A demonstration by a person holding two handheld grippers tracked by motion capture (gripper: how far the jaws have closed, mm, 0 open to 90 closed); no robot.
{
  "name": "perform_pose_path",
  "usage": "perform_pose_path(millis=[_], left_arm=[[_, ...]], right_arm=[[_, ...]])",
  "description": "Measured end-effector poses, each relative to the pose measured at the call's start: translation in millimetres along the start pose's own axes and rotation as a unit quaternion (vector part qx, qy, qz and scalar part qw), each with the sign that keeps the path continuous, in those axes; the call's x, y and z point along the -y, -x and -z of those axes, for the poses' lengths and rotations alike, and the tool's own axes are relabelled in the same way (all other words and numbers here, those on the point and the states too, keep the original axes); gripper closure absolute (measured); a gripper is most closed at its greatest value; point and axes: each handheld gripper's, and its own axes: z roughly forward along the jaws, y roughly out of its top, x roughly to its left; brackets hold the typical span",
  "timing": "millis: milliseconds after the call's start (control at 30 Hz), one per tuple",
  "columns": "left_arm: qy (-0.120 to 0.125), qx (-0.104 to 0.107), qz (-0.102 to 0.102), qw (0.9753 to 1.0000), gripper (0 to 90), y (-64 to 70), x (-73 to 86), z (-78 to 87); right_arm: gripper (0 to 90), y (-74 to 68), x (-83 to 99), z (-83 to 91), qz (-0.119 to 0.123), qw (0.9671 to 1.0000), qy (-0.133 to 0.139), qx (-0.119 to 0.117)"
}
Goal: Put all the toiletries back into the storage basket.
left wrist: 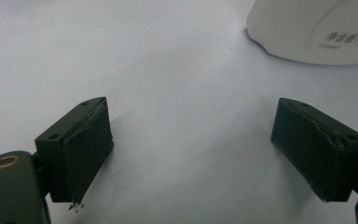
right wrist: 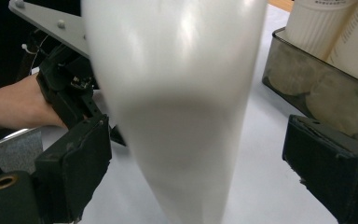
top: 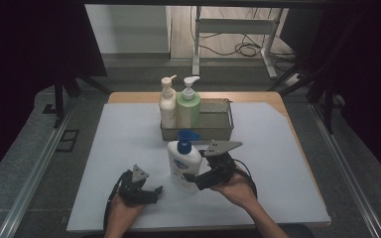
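A white bottle with a blue pump (top: 182,163) stands on the white mat (top: 124,148), just in front of the tray. My right gripper (top: 192,179) reaches in from the bottle's right at its lower body. In the right gripper view the bottle (right wrist: 177,93) sits between the two wide-apart jaws of the right gripper (right wrist: 196,154), with a gap on each side. My left gripper (top: 153,191) rests low on the mat to the bottle's left, open and with nothing in it (left wrist: 191,130). The bottle's base (left wrist: 317,32) shows at the upper right of the left gripper view.
A grey metal tray (top: 218,131) stands behind the white bottle. It holds a cream pump bottle (top: 167,101) and a green pump bottle (top: 188,105) at its left end. The mat's wooden table edge (top: 278,99) runs along the back.
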Motion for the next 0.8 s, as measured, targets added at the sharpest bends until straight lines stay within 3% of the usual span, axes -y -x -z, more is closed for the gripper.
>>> perform_pose_path(millis=[533,800], left_arm=[[0.0,0.0,0.0,1.0,11.9,0.0,0.0,0.0],[0.0,0.0,0.0,1.0,11.9,0.0,0.0,0.0]], right_arm=[[14.2,-7.9,-14.5,-18.6,0.024,0.9993,-0.001,0.028],[24.7,-10.6,-16.5,-23.3,0.034,0.9988,0.001,0.036]])
